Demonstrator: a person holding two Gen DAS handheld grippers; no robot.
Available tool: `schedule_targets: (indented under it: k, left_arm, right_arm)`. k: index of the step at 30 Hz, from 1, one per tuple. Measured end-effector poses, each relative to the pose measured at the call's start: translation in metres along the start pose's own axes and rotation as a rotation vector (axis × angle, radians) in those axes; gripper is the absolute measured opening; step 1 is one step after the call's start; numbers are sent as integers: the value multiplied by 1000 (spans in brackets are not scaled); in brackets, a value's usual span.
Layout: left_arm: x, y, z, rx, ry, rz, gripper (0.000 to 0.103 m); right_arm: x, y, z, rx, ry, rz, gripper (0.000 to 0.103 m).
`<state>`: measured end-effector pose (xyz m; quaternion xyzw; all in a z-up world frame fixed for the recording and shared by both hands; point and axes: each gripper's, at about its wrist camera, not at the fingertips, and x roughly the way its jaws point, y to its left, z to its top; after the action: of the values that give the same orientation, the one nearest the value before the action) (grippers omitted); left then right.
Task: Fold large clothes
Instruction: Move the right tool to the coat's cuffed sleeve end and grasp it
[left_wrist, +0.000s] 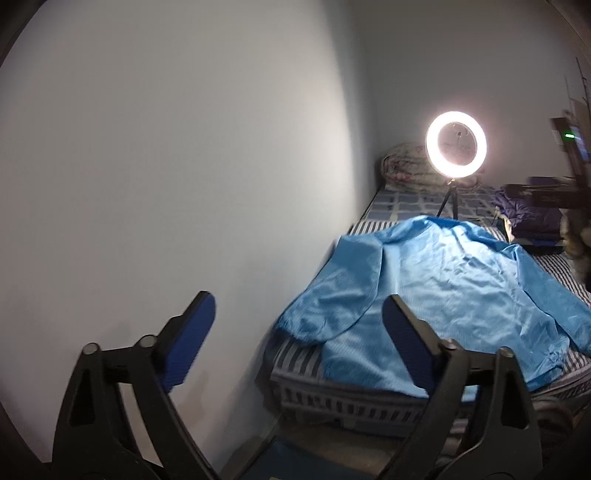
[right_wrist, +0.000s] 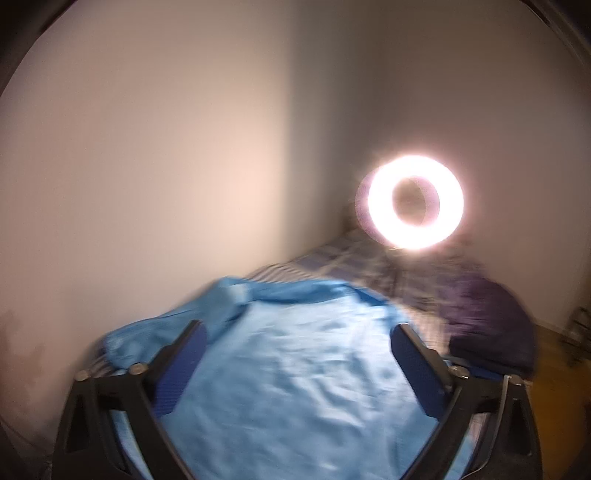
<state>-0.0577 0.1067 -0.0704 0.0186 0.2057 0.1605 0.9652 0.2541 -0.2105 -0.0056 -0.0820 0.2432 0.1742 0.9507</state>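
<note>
- A light-blue jacket (left_wrist: 436, 295) lies spread flat on a bed (left_wrist: 303, 360) with a striped sheet, set against a white wall (left_wrist: 166, 166).
- The left claw (left_wrist: 299, 321) hangs open off the near corner of the bed, nothing between its blue pads (left_wrist: 192, 339); the jacket lies ahead of it and to its right, one sleeve (left_wrist: 332, 295) draped toward the bed's wall side.
- The right claw (right_wrist: 299, 343), its picture blurred, is likewise spread wide and empty above the jacket (right_wrist: 295, 369), whose body fills the space ahead of and below its fingers; whether it touches the cloth cannot be told.
- A lit ring light (left_wrist: 456, 139) on a small tripod stands on the bed beyond the jacket, far ahead of both claws.
- A rolled quilt (left_wrist: 402, 166) sits behind the light at the head of the bed.
- A dark purple folded bundle (right_wrist: 487, 325) rests on the bed, ahead and to the right of the right claw.
</note>
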Motion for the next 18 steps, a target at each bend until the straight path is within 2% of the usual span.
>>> schedule_targets:
  k: [4, 6, 9, 10, 13, 16, 18]
  left_arm:
    - [8, 9, -14, -29, 65, -4, 73]
    - [12, 14, -21, -44, 95, -3, 67]
    - [15, 22, -26, -66, 120, -1, 61]
    - [15, 26, -30, -77, 128, 3, 59]
    - [15, 36, -34, -99, 143, 15, 58]
    - [15, 48, -40, -119, 155, 36, 58]
    - [16, 54, -42, -134, 167, 43, 56]
  right_arm:
    - [50, 57, 7, -68, 85, 197, 75]
    - [73, 89, 6, -103, 123, 275, 73]
    - [106, 139, -4, -147, 199, 397, 60]
    - [120, 161, -11, -160, 235, 450, 56]
    - [154, 212, -34, -175, 316, 554, 55]
    - [185, 253, -62, -197, 392, 623, 49]
    - [201, 280, -77, -226, 425, 641, 49]
